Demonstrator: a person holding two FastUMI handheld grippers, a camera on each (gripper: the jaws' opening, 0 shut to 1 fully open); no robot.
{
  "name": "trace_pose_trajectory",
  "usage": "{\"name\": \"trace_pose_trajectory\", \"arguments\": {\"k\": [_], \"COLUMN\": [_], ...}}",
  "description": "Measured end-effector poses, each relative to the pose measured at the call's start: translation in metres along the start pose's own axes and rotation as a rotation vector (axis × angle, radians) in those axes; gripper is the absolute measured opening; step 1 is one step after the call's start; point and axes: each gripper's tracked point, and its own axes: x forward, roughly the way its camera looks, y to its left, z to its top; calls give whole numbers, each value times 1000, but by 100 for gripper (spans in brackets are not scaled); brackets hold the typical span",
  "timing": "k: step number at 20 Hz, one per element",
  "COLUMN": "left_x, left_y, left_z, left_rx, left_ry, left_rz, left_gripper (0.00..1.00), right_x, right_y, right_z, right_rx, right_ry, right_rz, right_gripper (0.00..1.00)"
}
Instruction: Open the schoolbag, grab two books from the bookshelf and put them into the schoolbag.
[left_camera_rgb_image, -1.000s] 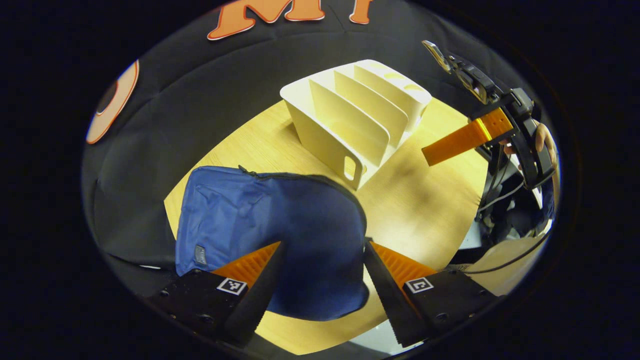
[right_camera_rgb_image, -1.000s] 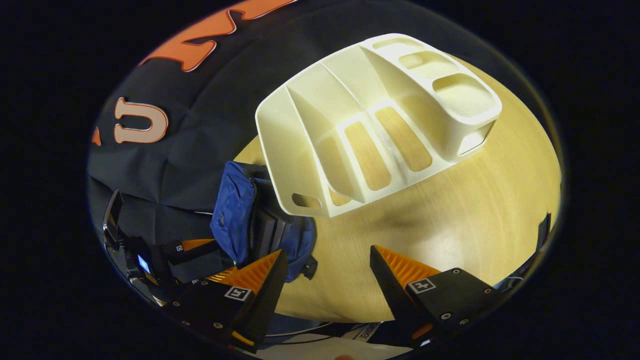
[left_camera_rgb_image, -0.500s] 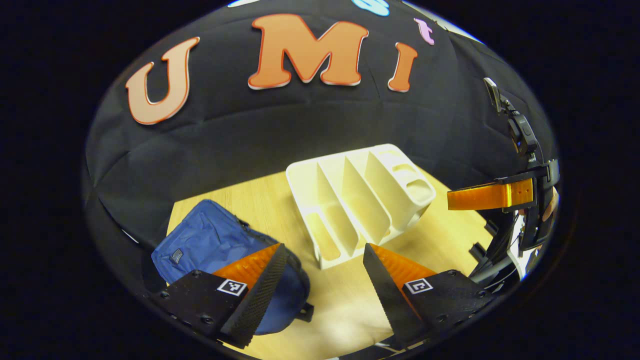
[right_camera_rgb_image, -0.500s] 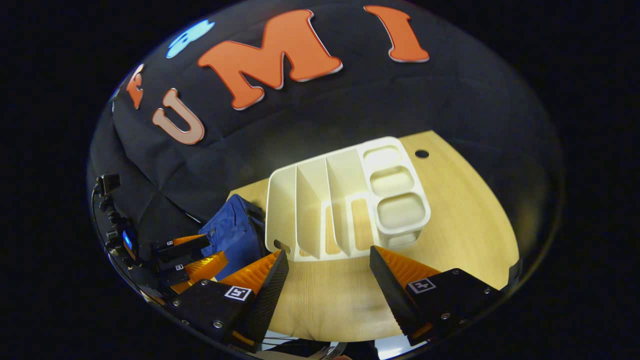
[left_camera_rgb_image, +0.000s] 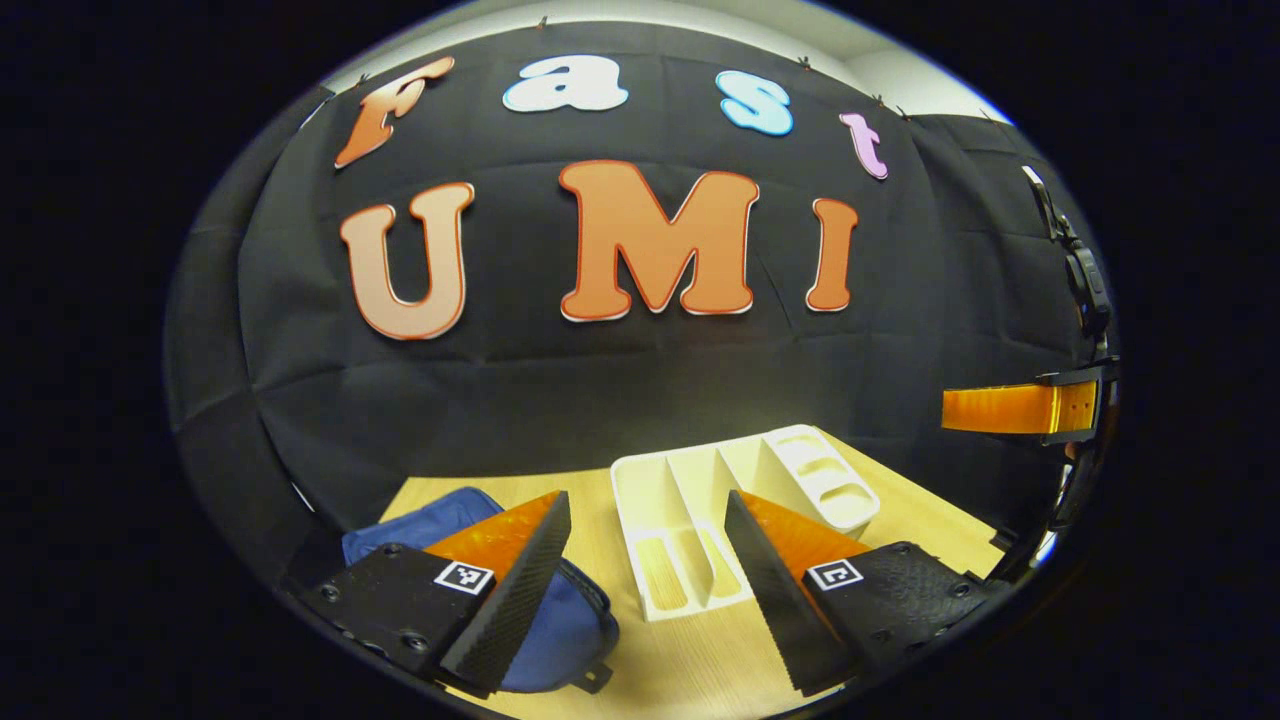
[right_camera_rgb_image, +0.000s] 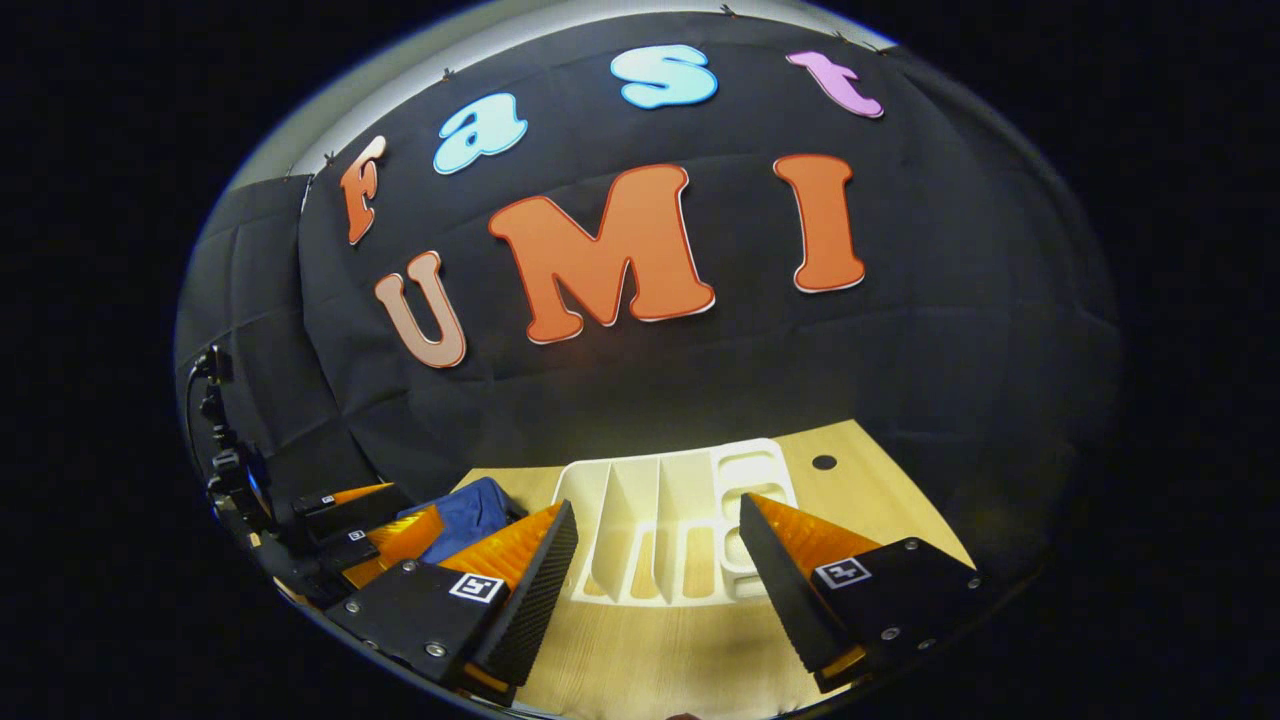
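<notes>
Change since half a second ago: both cameras have tilted up; the table (left_camera_rgb_image: 690, 680), schoolbag and bookshelf now sit low in view, with more of the booth wall above.

Left gripper (left_camera_rgb_image: 640, 580): fingers spread, holding nothing, raised above the table.
Right gripper (right_camera_rgb_image: 650, 585): fingers spread, holding nothing; also seen at the right edge of the left gripper view, partly cut off.

Blue schoolbag (left_camera_rgb_image: 560, 630): on the table, left of the bookshelf, partly hidden by the left finger; zip state cannot be told.
White bookshelf (right_camera_rgb_image: 660, 520): upright dividers, slots bare of books.

Small square markers on the gripper bodies; no readable writing on the task items
</notes>
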Motion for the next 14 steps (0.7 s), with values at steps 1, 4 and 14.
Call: {"name": "trace_pose_trajectory", "arguments": {"k": [1,4,14], "left_x": [-1,-3,-8], "left_y": [0,-6,-12], "left_z": [2,9,14], "left_rx": [1,-35,-69], "left_ry": [-7,-55,-117], "left_rz": [10,21,15], "left_gripper": [98,98,96], "right_x": [0,-4,-6], "right_y": [-2,-5,-12], "right_z": [3,9,6], "right_rx": [-15,-47,-56], "right_ry": [-31,-83,-117], "right_rz": [-17,-39,-67], "right_gripper": [97,97,97]}}
